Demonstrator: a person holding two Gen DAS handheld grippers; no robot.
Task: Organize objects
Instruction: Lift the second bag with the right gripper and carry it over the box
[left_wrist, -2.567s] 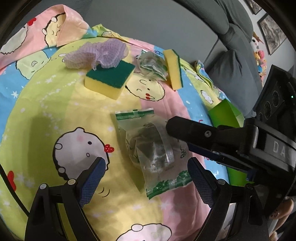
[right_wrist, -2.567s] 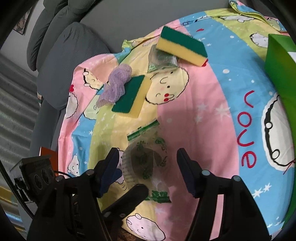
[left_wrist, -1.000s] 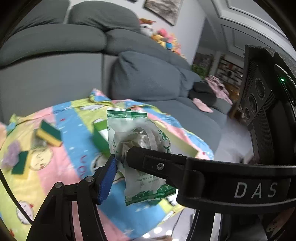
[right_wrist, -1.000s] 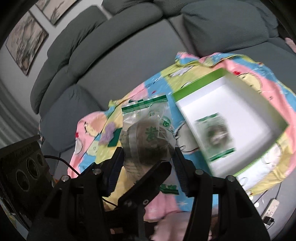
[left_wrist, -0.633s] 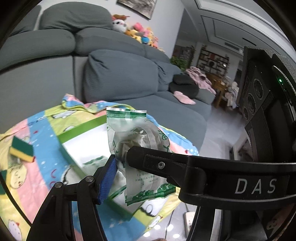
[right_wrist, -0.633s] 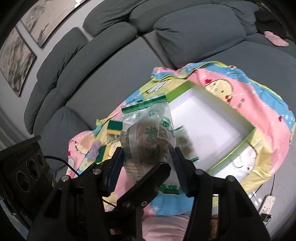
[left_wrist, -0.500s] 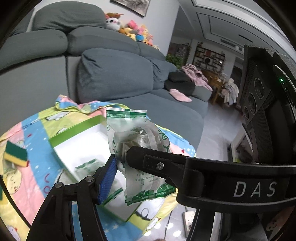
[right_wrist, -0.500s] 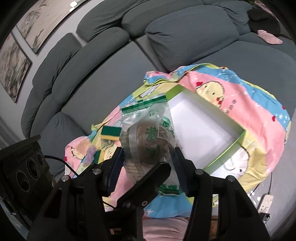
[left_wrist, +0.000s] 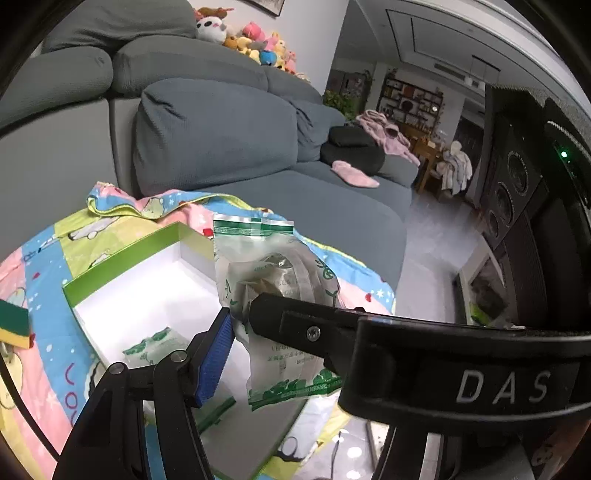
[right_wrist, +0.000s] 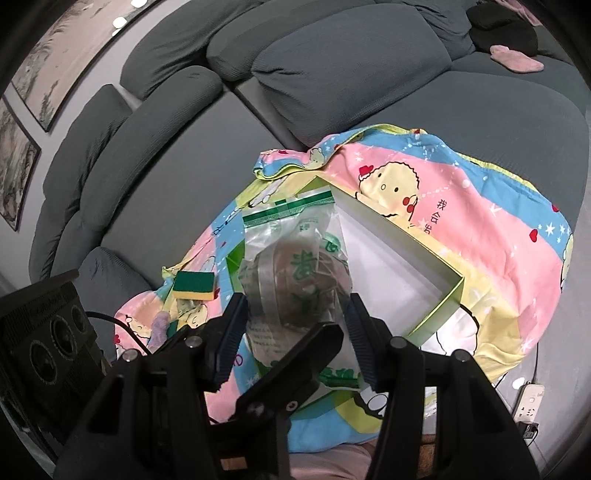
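- Clear packet (left_wrist: 280, 295) with green-printed ends held in the air over the green-rimmed white box (left_wrist: 122, 258); both claws pinch it, left claw (left_wrist: 240, 325) and right claw (right_wrist: 295, 325), jaws pressed onto its sides.
- Risk: crinkly film looks slippery; uneven release by one claw could swing the packet onto the cartoon blanket (right_wrist: 498, 229).
- A second packet (left_wrist: 151, 345) already lies in the box; dropping on top may leave this one propped against the wall.
- Sponge (right_wrist: 194, 285) lies well apart, outside the box.
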